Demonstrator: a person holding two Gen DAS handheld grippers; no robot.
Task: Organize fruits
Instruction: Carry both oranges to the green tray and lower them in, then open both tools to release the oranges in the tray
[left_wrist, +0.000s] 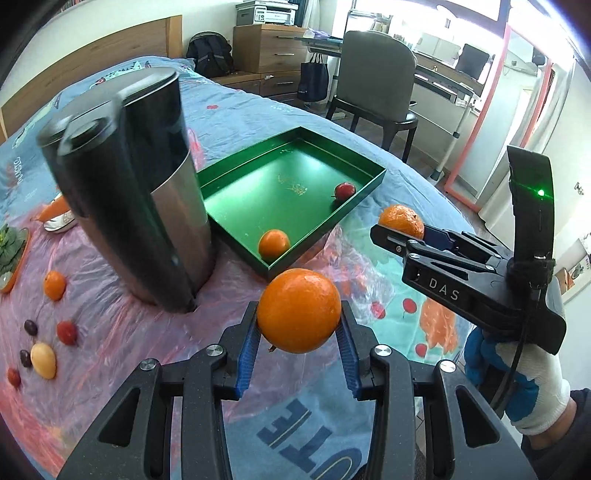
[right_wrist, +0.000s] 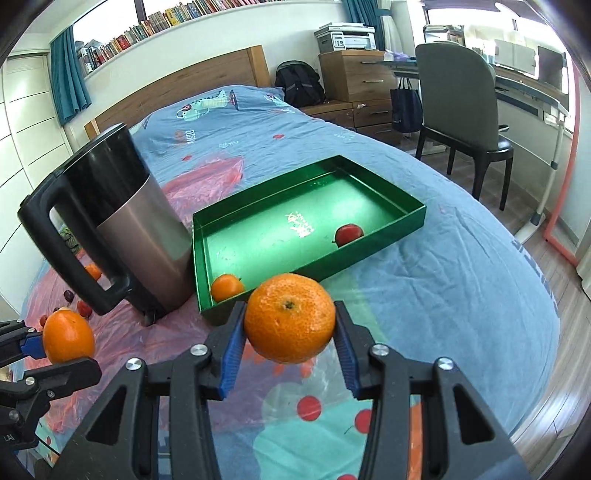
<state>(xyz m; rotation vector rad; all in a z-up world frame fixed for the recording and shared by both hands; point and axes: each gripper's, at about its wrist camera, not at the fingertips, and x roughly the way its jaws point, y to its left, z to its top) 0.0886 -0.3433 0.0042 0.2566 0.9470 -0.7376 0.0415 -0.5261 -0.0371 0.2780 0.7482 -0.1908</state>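
Note:
My left gripper (left_wrist: 299, 325) is shut on an orange (left_wrist: 299, 310), held above the bed just short of the green tray (left_wrist: 369, 184). My right gripper (right_wrist: 290, 328) is shut on a second orange (right_wrist: 290, 317), also short of the green tray's (right_wrist: 406, 225) near edge. Each gripper shows in the other's view: the right one (left_wrist: 391, 232) with its orange (left_wrist: 402, 219), the left one (right_wrist: 33, 350) with its orange (right_wrist: 68, 338). In the tray lie a small orange (left_wrist: 274, 243) (right_wrist: 226, 287) and a red fruit (left_wrist: 344, 191) (right_wrist: 348, 233).
A tall steel and black kettle (left_wrist: 129, 192) (right_wrist: 129, 229) stands left of the tray. Left of it lie loose fruits: an orange (left_wrist: 54, 285), a red one (left_wrist: 67, 331), a yellow one (left_wrist: 43, 360), dark ones (left_wrist: 30, 326). A chair (right_wrist: 461, 107) stands beyond the bed.

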